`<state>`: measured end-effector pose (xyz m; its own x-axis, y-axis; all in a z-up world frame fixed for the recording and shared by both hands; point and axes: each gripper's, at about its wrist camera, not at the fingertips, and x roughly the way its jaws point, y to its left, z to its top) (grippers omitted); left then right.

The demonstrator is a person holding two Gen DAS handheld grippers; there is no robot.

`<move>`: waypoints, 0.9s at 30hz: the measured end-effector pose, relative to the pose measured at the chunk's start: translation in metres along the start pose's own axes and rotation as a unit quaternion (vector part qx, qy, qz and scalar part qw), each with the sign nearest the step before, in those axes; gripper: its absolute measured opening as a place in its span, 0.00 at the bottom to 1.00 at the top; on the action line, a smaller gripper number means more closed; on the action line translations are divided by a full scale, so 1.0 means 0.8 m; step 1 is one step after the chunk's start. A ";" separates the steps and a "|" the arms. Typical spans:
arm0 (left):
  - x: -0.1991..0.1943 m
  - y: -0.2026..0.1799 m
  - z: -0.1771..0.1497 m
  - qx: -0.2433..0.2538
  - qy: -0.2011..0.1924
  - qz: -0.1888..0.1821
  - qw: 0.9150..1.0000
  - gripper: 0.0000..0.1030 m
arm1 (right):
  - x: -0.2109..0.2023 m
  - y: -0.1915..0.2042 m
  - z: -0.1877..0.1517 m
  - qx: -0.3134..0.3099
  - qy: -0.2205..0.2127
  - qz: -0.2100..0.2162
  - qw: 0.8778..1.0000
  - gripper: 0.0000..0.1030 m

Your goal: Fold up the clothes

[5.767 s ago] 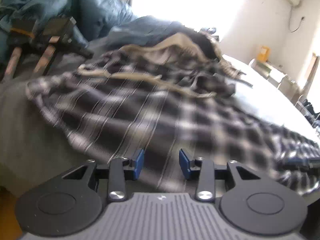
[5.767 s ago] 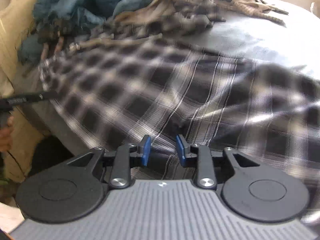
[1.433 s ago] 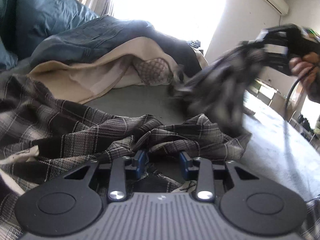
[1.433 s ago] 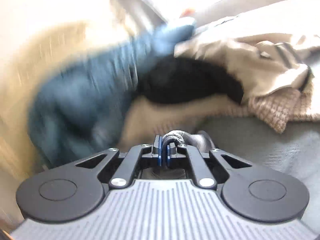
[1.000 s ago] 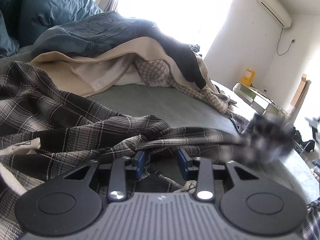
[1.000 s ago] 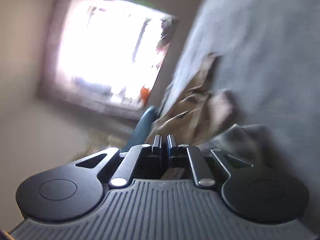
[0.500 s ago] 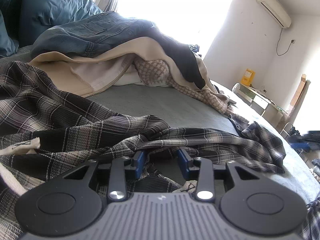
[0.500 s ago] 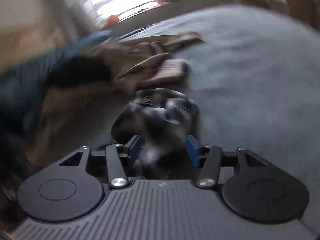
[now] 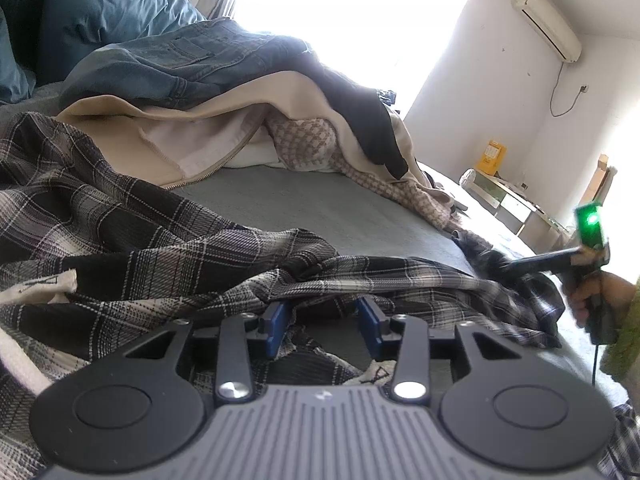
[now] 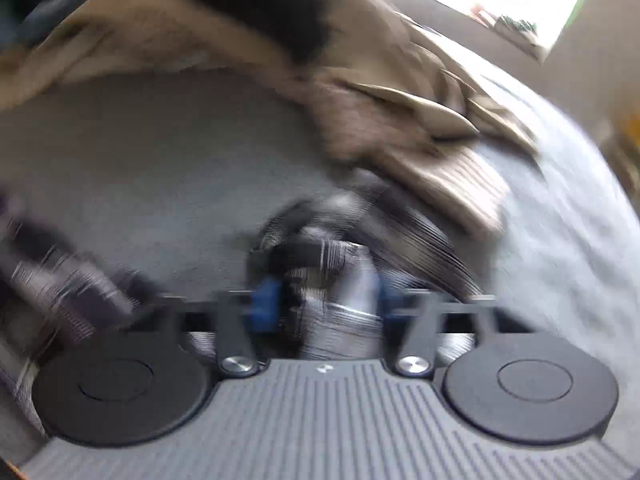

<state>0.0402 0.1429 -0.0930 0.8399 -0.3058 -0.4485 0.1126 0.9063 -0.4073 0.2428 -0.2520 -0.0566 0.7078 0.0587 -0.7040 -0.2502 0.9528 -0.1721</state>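
A black-and-white plaid shirt (image 9: 160,248) lies crumpled on the grey bed sheet (image 9: 340,208), with one sleeve stretched out to the right. My left gripper (image 9: 323,326) rests low at a bunched fold of it. Its blue pads stand apart and press on nothing. A person's hand (image 9: 592,296) holds my right gripper (image 9: 498,266) at the sleeve's far end. The right wrist view is blurred. There the right gripper (image 10: 324,304) has a wad of plaid shirt (image 10: 340,264) between its jaws, which are closing but still stand apart.
A heap of clothes lies at the back of the bed: denim jeans (image 9: 180,68), a beige zip jacket (image 9: 200,132), a houndstooth piece (image 9: 304,144) and a black garment (image 9: 360,120). A blue duvet (image 9: 80,12) fills the far left. Furniture lines the right wall.
The right gripper carried the sleeve through the air, laid it out on the bed at the right and opened. It has swung back onto the sleeve's end. The left gripper stayed put.
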 end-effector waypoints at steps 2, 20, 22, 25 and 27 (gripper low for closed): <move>0.000 0.000 0.000 0.000 0.000 0.000 1.000 0.39 | -0.024 -0.050 -0.005 0.093 -0.032 0.006 0.995 0.11; -0.001 -0.001 -0.001 0.001 -0.001 0.000 1.000 0.39 | -0.153 -0.221 -0.177 0.399 -0.076 -0.030 0.913 0.26; -0.001 -0.001 -0.001 0.001 -0.002 0.000 1.000 0.40 | -0.165 -0.155 -0.148 0.238 -0.069 -0.001 0.969 0.34; -0.001 -0.001 -0.001 0.001 -0.003 0.000 1.000 0.40 | -0.165 -0.049 -0.129 -0.023 -0.055 -0.013 0.998 0.40; -0.001 0.000 -0.001 -0.001 -0.003 -0.001 1.000 0.40 | -0.155 -0.002 -0.125 -0.144 -0.036 -0.020 0.989 0.40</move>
<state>0.0391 0.1432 -0.0931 0.8424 -0.3066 -0.4431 0.1136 0.9049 -0.4101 0.0892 -0.2906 -0.0377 0.7635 0.0534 -0.6436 -0.3910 0.8314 -0.3948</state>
